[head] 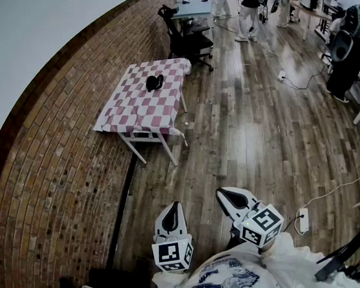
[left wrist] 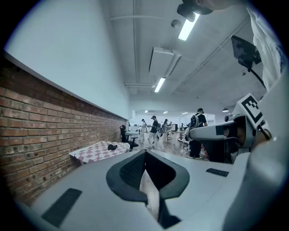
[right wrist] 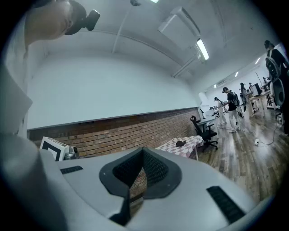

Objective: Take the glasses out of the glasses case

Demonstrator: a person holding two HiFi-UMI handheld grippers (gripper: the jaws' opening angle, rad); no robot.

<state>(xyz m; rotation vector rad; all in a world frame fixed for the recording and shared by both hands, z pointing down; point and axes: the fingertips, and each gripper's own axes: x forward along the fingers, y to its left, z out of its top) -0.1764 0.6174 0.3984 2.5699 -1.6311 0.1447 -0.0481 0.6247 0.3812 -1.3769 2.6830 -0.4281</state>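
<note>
A small dark glasses case (head: 154,82) lies on the checkered bench (head: 131,113) at twelve o'clock, well apart from the left claw (head: 172,211) and right claw (head: 229,196), both clenched empty.

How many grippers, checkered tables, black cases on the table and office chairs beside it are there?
Grippers: 2 (left gripper, right gripper)
Checkered table: 1
Glasses case: 1
Office chair: 1
Total: 5

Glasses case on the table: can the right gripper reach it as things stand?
Probably not. The right gripper sits near the person's chest, jaws shut; the glasses case lies on the table far across bare floor, with nothing in between.
</note>
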